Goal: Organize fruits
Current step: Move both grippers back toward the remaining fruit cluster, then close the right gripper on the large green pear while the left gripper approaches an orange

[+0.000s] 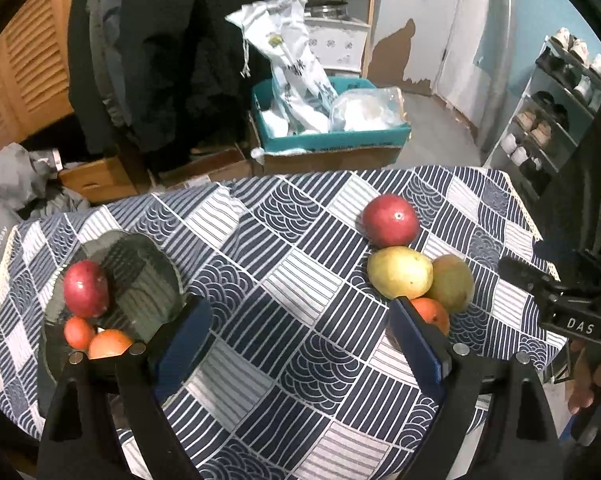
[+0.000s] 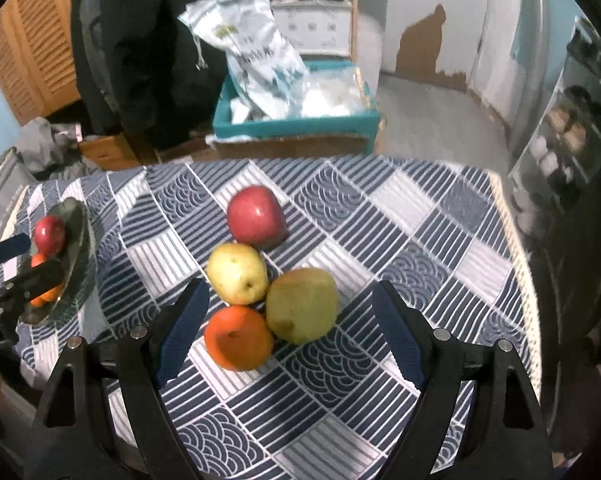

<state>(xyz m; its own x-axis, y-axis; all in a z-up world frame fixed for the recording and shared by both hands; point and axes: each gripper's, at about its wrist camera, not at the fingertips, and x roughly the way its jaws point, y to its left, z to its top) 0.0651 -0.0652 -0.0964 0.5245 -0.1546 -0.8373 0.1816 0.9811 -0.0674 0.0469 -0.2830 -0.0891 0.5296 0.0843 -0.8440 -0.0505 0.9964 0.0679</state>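
Blue-padded fingers of the right claw [image 2: 288, 328] stand spread wide and empty, tilted down over the fruit pile; its jaws are not gripping anything. Nearest them lies the orange [image 2: 238, 338], touching the yellow pear [image 2: 237, 274] behind it and the green pear [image 2: 302, 306] beside it, all on the checked cloth of the tabletop [image 2: 440, 240] around its middle. Beyond the pears sits the red apple [image 2: 256, 216], toward the far edge.

The left claw [image 1: 300, 344] is likewise released, holding nothing, over the cloth between the pile and the glass plate [image 1: 148, 256]. That plate rests near the left edge and already carries a second red apple [image 1: 86, 288] and two small oranges [image 1: 96, 340].

The orange looks firm, round and fairly light, with a slightly grippy peel; it probably takes a squeeze across its widest part well. The pears seem harder yet bruise easily and taper, so the broad belly is likely the safer hold. Lifting the orange may let its neighbours roll.
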